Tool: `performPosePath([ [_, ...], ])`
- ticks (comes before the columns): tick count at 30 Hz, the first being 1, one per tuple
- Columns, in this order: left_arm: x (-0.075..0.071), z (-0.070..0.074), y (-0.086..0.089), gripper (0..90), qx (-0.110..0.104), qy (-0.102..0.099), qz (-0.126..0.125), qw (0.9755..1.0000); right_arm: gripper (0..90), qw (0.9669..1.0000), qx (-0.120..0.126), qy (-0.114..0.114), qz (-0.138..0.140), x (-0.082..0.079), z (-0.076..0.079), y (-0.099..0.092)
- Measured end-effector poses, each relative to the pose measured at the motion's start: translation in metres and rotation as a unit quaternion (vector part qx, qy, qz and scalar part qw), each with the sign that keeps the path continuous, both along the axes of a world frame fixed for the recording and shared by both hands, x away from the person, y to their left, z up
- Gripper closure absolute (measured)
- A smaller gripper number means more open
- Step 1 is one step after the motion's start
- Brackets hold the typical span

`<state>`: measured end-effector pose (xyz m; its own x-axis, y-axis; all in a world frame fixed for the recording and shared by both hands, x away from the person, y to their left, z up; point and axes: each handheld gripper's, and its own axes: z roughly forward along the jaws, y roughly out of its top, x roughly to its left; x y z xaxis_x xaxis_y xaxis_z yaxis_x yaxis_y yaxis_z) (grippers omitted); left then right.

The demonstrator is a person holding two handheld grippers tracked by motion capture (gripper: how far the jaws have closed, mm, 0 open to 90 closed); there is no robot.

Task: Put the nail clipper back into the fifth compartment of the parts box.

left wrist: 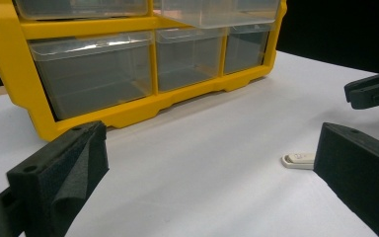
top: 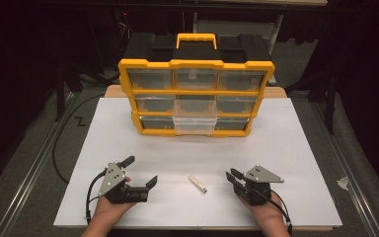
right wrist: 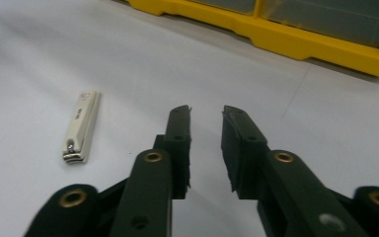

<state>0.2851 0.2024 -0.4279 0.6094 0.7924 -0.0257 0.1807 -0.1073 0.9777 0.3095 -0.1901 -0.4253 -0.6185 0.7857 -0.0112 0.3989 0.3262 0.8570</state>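
While both claws rest low on the white desk, a small cream nail clipper lies flat between them, touched by neither. It sits nearer the right claw, angled across the desk, and the right gripper view shows it off to the left of that claw's tips, metal end toward the camera.

That right claw has its jaws drawn close together, with a narrow gap between the black pads and nothing in it. Held in the person's right hand, it points toward the clipper.

Spread wide apart, the left claw grips nothing; bare desk lies between its jaws in the left gripper view. The left hand holds it near the desk's front edge, well apart from the clipper.

Farther back on the desk stands a yellow and black drawer organizer with clear plastic drawers. One middle drawer is pulled out toward the person. A yellow carry handle sits on top.
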Motion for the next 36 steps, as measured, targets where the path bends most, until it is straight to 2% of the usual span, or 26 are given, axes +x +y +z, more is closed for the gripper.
performPosePath([
  [4,0.0,0.0,0.0,0.8,0.0,-0.001,0.0,1.0,90.0,0.9997,-0.003,0.001,0.023,0.0,0.0,0.005],
  [13,0.0,0.001,0.002,0.8,-0.001,-0.003,0.001,1.0,90.0,0.9965,-0.013,0.009,0.083,-0.008,-0.001,0.027],
  [20,0.001,0.001,0.002,0.8,-0.002,-0.004,0.0,1.0,90.0,0.9925,-0.021,0.028,0.117,-0.015,-0.005,0.047],
  [32,0.0,0.001,0.003,0.8,-0.004,-0.005,0.0,1.0,90.0,0.9861,-0.047,0.052,0.15,-0.02,-0.011,0.071],
  [36,0.0,0.001,0.003,0.8,-0.004,-0.005,-0.001,1.0,90.0,0.9859,-0.061,0.055,0.146,-0.02,-0.013,0.074],
])
